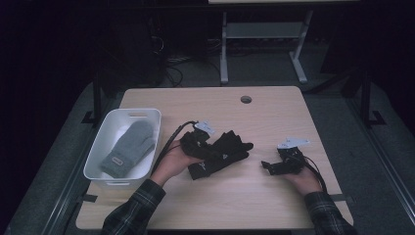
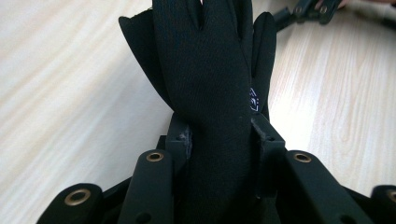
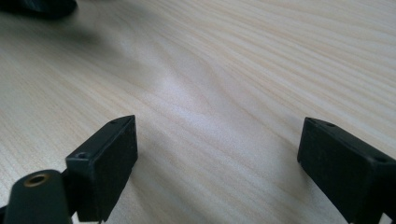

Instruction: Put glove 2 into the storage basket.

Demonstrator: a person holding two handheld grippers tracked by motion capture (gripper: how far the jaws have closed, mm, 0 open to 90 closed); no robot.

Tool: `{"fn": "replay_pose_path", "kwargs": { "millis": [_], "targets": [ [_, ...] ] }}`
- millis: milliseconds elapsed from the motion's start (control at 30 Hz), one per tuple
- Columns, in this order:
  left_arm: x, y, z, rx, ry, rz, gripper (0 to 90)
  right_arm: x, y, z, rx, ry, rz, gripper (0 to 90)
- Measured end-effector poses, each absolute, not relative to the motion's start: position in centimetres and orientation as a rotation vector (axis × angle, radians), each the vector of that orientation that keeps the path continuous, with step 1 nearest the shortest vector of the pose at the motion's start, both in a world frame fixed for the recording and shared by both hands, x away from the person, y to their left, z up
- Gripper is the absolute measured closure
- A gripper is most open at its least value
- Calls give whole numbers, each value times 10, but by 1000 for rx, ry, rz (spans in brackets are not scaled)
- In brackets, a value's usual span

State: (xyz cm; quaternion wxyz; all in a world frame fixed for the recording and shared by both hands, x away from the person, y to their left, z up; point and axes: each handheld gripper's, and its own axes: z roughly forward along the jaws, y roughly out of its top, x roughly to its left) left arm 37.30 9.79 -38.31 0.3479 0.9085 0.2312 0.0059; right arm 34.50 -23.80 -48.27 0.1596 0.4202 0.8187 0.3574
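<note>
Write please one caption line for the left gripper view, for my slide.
Left gripper clamped on a black glove, its fingers pointing away over the light wooden table.

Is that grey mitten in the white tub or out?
In: the grey mitten lies flat inside the white tub, left of the hands.

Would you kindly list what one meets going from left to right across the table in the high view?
White bin with a grey mitten in it → left tool → black glove it grips → right tool.
</note>
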Motion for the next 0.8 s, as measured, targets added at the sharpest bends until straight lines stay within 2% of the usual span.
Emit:
{"fn": "replay_pose_path", "kwargs": {
  "millis": [433,800],
  "targets": [
    [377,148,-328,2314,670,127,654,345,-238,-483,1200,2340,1021,119],
    [373,214,-307,2257,812,217,653,345,-238,-483,1199,2340,1021,119]
  ]
}}
